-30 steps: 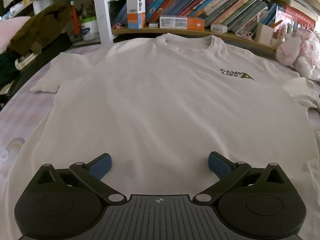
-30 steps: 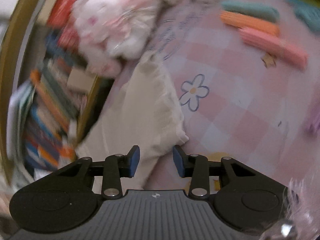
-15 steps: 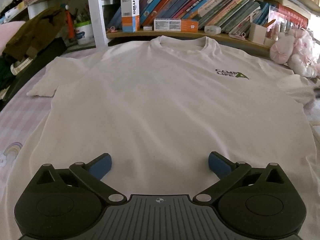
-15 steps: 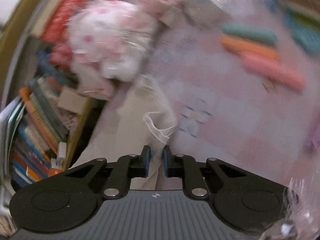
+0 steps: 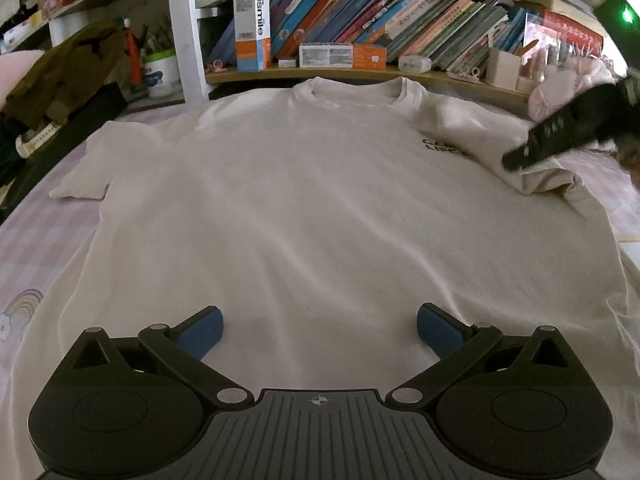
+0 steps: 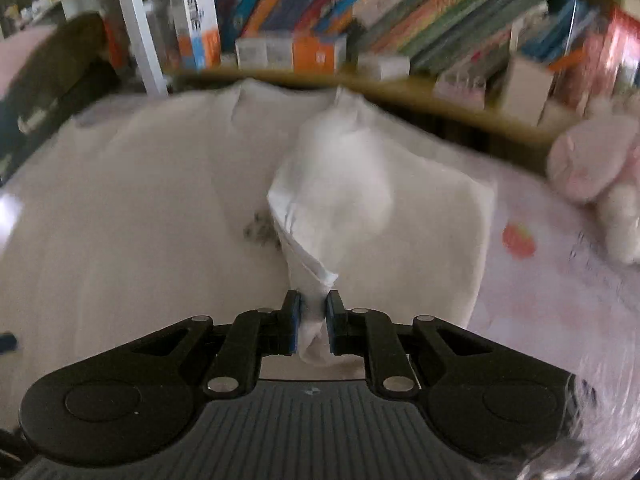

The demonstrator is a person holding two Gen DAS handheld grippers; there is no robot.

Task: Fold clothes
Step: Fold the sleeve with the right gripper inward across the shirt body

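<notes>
T-shirt (image 5: 320,208) logo (image 5: 442,148) half hidden by sleeve (image 6: 336,200).

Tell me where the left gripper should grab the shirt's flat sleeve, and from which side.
Grip the sleeve at its outer cuff edge, coming in from the bed side. It lies flat and spread outward from the shirt, so only that free edge lets a finger slip under.

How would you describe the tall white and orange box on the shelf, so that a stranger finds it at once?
Look past the white T-shirt spread on the bed to the wooden bookshelf behind its collar. At the left end of the leaning books stands the box. Unlike the flat box lying beside it, it is upright, with "usmile" printed vertically.
</notes>
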